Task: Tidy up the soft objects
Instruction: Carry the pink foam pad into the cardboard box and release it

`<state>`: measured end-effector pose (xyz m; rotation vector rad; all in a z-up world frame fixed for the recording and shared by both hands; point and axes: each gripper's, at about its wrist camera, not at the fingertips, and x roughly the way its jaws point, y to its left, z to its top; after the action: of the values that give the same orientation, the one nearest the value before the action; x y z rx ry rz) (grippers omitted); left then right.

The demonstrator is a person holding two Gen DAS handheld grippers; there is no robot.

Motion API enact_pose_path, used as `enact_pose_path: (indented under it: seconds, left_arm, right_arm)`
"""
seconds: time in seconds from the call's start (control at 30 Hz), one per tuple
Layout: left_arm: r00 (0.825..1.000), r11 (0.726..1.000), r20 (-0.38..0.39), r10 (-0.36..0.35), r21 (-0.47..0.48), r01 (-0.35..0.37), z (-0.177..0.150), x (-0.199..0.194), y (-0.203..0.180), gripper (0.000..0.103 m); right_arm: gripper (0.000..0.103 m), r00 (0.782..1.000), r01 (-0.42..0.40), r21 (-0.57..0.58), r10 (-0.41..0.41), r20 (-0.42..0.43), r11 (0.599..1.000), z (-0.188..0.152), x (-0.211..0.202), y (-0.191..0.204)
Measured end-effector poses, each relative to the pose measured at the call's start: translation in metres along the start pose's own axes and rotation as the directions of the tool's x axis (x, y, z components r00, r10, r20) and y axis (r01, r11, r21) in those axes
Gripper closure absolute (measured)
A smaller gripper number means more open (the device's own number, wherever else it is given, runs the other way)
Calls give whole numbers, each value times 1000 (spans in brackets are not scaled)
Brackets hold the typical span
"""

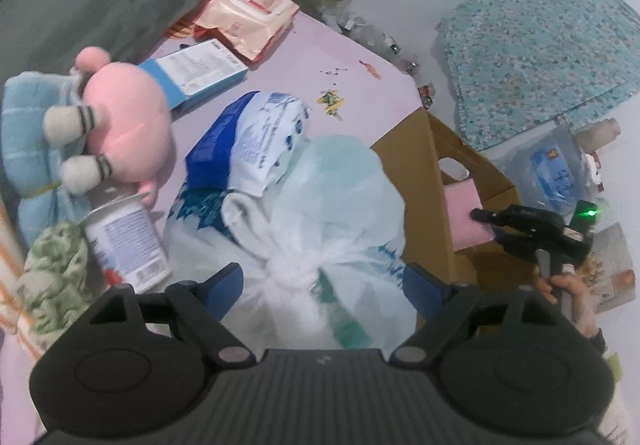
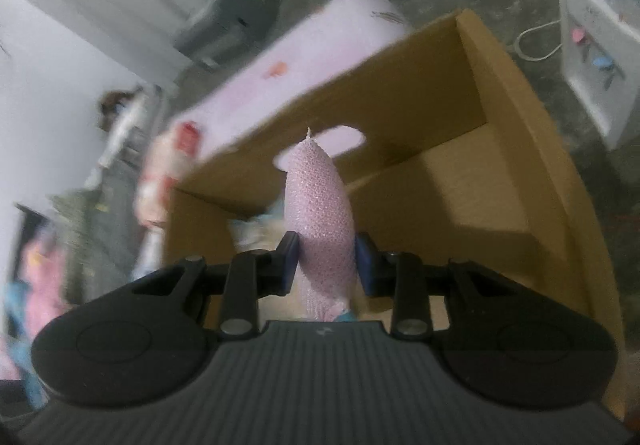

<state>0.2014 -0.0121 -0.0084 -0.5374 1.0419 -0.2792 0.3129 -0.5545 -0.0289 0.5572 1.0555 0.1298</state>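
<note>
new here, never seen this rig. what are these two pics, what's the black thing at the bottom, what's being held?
No robot: a person holds a two-finger tool in each hand, each with a fisheye camera looking along its fingers, so the black body is the tool itself. Left view: the left tool is open around a knotted plastic bag on a pink surface, beside a pink plush toy and a can. Right view: the right tool is shut on a pink sponge above an open cardboard box.
</note>
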Motion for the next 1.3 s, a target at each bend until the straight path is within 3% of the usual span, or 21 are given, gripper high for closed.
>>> enact_pose_path:
  seconds: [0.17,0.3,0.73,0.97,1.07,1.2,1.3]
  left_arm:
    - [999,999,26,26,20,-27,-4,-11,8,15]
    - [999,999,44,31,15,-31,-6,-19,16,15]
    - [997,999,63,49,-25,-48,-23,-29,39,15]
    - [993,998,97,64,-18,-62,-31,-42,46,15]
    - [994,998,91,55,-23,-53,-34,-42,48,15]
    - [996,999,79,42,-24,-40,-40,-39,46,15]
    - [996,999,77,36,-25,-34,-43,-40,44,15]
  right_arm:
    - [55,983,183,-100,-185,-16,978,-7,25,12]
    - [48,963,263,-153,-268,-11,953,-14,42,19]
    - [44,959,284,-119,-279,53,951,-13,55,38]
    - [40,977,202,-60,-198,79,977,-25,3,32]
    - [37,985,164,6,-164,50,987,-38,-16,21]
    - [37,997,75,170,-69,-42,983,-50,-6,-1]
    - [37,999,41,234,-32,-43,971,-53,8,-4]
